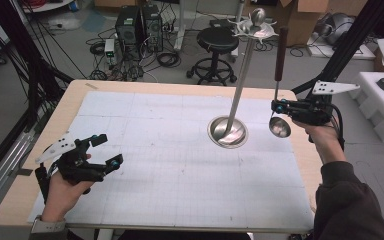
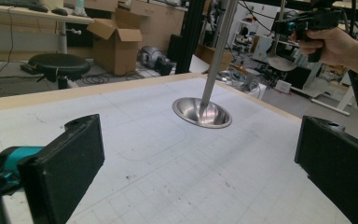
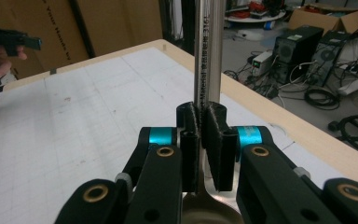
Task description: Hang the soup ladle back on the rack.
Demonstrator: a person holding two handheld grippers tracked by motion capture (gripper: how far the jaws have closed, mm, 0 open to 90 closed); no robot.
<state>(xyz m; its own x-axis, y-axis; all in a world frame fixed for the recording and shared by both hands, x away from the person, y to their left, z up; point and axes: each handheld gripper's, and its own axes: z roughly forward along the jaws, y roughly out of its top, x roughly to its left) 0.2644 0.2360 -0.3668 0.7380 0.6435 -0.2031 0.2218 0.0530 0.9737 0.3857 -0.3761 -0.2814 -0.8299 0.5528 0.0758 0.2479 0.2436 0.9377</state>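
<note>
A steel utensil stand (image 1: 228,131) with a round dished base and a tall pole rises from the table's right half; hooks (image 1: 254,31) crown its top. My right gripper (image 1: 278,106) is shut on the thin shaft of a ladle (image 1: 279,127), held upright right of the stand, bowl down and dark wooden handle (image 1: 280,54) up. In the right gripper view the jaws pinch the steel shaft (image 3: 201,93) with the bowl (image 3: 209,212) just below. My left gripper (image 1: 106,150) hovers open over the table's left front. The left gripper view shows its fingers (image 2: 67,163) wide apart, the stand base (image 2: 202,112) between them farther off.
A white gridded mat (image 1: 170,160) covers the wooden table (image 1: 70,97). Beyond the far edge are a black stool (image 1: 216,42), computer towers (image 1: 139,25) and cables on the floor. White foam blocks (image 1: 382,100) lie off the right side.
</note>
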